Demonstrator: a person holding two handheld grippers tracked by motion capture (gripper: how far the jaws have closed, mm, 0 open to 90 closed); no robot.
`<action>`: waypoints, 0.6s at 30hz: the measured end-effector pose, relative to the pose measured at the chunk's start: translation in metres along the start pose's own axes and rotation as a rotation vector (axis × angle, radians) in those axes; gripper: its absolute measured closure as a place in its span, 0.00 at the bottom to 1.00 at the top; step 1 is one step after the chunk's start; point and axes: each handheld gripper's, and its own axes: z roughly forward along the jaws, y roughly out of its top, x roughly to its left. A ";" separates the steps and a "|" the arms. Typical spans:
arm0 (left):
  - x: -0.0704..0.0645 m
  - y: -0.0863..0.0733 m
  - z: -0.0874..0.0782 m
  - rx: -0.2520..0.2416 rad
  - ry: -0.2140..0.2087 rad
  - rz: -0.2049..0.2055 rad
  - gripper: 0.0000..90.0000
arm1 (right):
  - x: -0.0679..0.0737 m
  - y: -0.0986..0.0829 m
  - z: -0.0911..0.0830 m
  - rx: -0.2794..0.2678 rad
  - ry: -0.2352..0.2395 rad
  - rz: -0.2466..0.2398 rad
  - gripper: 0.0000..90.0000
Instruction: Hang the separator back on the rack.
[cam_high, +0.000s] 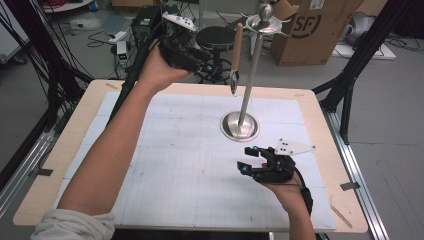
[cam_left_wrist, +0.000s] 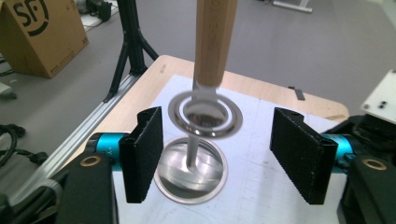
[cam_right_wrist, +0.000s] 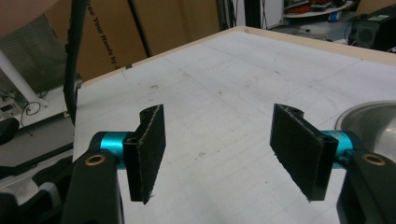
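Observation:
A metal stand rises from a round base (cam_high: 240, 126) at the middle back of the white mat (cam_high: 190, 150), its pole (cam_high: 249, 82) leaning up to a disc top (cam_high: 265, 22). A wooden-handled utensil (cam_high: 236, 52) hangs beside the pole; in the left gripper view its handle (cam_left_wrist: 212, 42) ends in a round metal head (cam_left_wrist: 205, 114) above the base (cam_left_wrist: 191, 175). My left gripper (cam_high: 209, 65) is held high, just left of the utensil, open (cam_left_wrist: 218, 151) with the utensil beyond its jaws. My right gripper (cam_high: 248, 160) rests low in front of the base, open and empty (cam_right_wrist: 218, 149); the base (cam_right_wrist: 373, 123) lies to its right.
The wooden table (cam_high: 325, 145) ends close behind the stand. Beyond it stand a cardboard box (cam_high: 315, 30), a black stool (cam_high: 216, 37) and black frame legs (cam_high: 350, 85). Cables and electronics lie on the floor at back left (cam_high: 120, 40).

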 end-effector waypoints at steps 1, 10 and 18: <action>0.000 -0.004 -0.005 -0.006 0.011 -0.001 0.36 | 0.000 0.000 0.000 0.001 -0.001 -0.002 0.39; -0.009 -0.042 -0.038 -0.038 0.038 -0.055 0.28 | -0.003 0.000 -0.001 -0.005 -0.025 0.004 0.38; -0.019 -0.070 -0.049 -0.055 0.034 -0.068 0.21 | -0.004 0.000 0.001 -0.003 -0.023 -0.003 0.38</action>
